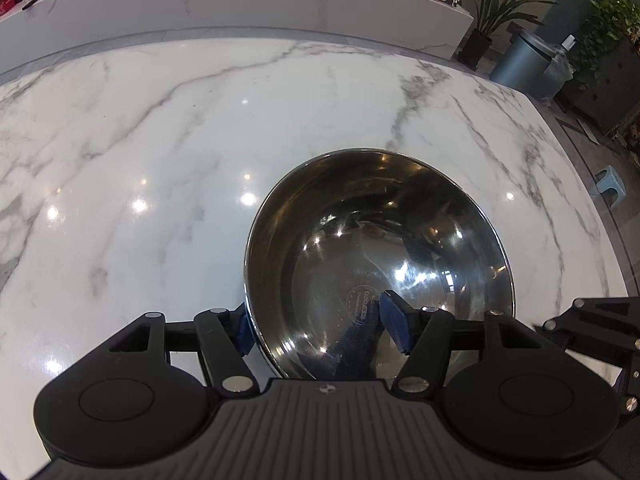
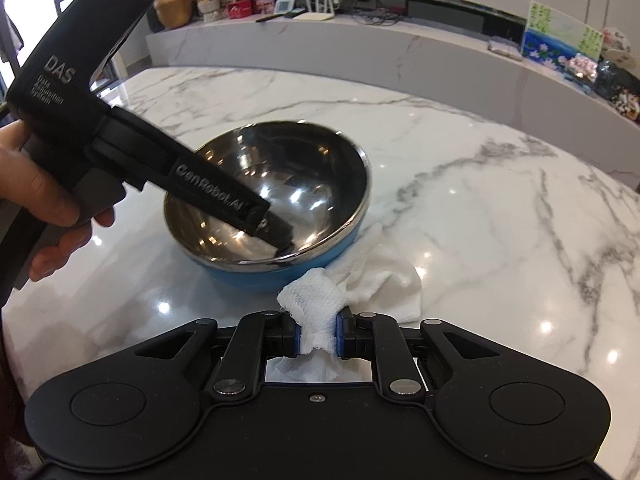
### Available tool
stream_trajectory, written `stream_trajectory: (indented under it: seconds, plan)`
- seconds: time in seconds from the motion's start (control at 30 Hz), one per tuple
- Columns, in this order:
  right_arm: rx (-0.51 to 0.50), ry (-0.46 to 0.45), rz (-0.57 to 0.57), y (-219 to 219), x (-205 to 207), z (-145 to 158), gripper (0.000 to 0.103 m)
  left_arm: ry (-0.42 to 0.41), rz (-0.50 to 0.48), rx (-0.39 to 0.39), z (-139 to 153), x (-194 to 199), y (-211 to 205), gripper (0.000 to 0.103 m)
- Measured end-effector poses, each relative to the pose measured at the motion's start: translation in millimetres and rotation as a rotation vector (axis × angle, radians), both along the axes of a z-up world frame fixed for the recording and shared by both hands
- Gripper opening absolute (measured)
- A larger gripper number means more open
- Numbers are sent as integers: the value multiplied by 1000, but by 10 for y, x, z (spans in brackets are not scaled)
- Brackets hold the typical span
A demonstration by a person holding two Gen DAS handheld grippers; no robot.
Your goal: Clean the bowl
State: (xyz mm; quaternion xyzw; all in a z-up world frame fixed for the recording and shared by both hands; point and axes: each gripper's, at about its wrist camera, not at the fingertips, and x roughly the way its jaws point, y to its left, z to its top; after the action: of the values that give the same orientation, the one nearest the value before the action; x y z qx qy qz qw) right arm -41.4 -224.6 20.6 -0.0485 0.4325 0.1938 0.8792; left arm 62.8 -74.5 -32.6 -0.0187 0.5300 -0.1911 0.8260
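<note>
A bowl (image 1: 380, 240), steel inside and blue outside (image 2: 248, 280), stands on the white marble table (image 1: 160, 140). My left gripper (image 1: 320, 328) sits astride the bowl's near wall. One blue pad (image 1: 242, 332) is against the outside and the other (image 1: 396, 324) rests on the steel inside, so it is shut on the wall. The right wrist view shows that gripper (image 2: 280, 234) reaching down into the bowl from the left, with a hand (image 2: 24, 200) on its handle. My right gripper (image 2: 316, 330) is shut on a bunched white cloth (image 2: 312, 300). The cloth's loose end (image 2: 384, 280) lies on the table beside the bowl.
A marble ledge (image 2: 440, 52) behind the table carries boxes, a router and pictures. Beyond the table's right edge (image 1: 592, 184) stand potted plants (image 1: 492, 16), a grey bin (image 1: 520, 56) and a small blue stool (image 1: 610, 184).
</note>
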Motion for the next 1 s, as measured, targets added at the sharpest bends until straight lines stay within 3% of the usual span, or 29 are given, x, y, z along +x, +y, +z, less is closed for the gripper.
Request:
stream_trajectory:
  seconds: [0.3, 0.67, 0.77, 0.9, 1.0]
  plan:
    - [-146, -146, -25, 77, -70, 73, 14, -13, 8, 7, 6, -23, -46, 60]
    - [-351, -183, 113, 345, -127, -70, 14, -7, 12, 4, 10, -22, -50, 60]
    - [-442, -204, 90, 354, -110, -144, 16, -4, 12, 2, 12, -20, -44, 60]
    - [-588, -254, 34, 361, -109, -248, 45, 1, 14, 0, -5, 17, -37, 60]
    - [-586, -279, -10, 366, -104, -258, 46, 0, 14, 2, -3, 17, -34, 60]
